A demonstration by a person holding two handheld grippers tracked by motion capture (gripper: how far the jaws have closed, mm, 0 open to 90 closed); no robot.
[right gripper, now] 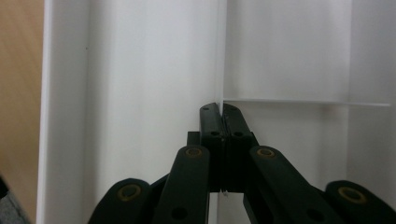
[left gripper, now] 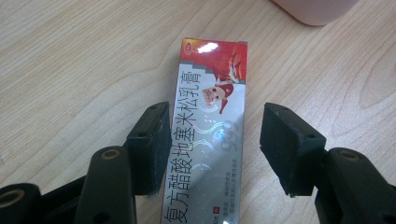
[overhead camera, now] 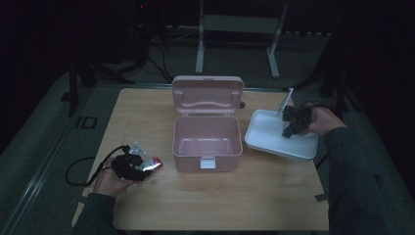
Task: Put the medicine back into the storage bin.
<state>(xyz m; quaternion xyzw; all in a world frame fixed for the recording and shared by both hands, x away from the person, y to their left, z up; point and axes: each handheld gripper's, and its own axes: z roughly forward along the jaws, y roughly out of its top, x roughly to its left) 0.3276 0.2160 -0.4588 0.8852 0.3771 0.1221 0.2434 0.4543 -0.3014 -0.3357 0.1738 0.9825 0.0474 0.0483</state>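
Observation:
A red and silver carton (left gripper: 208, 140) with printed characters lies flat on the wooden table (overhead camera: 220, 196), left of the open pink box (overhead camera: 207, 139). My left gripper (left gripper: 217, 130) stands open astride the carton; the left pad (left gripper: 152, 149) touches its edge and the right pad sits apart from it. In the high view the same gripper (overhead camera: 142, 169) is at the front left beside the carton (overhead camera: 153, 164). My right gripper (right gripper: 223, 109) is shut on a thin white panel (right gripper: 221, 56) over the white tray (overhead camera: 266, 139), and this gripper (overhead camera: 288, 117) is at the right with the panel (overhead camera: 287, 100) rising above it.
The pink box has its lid (overhead camera: 208, 94) upright at the back and its inside looks bare. A small silvery packet (overhead camera: 135, 147) lies just behind my left hand. A metal stand (overhead camera: 235, 29) is on the floor beyond the table's far edge.

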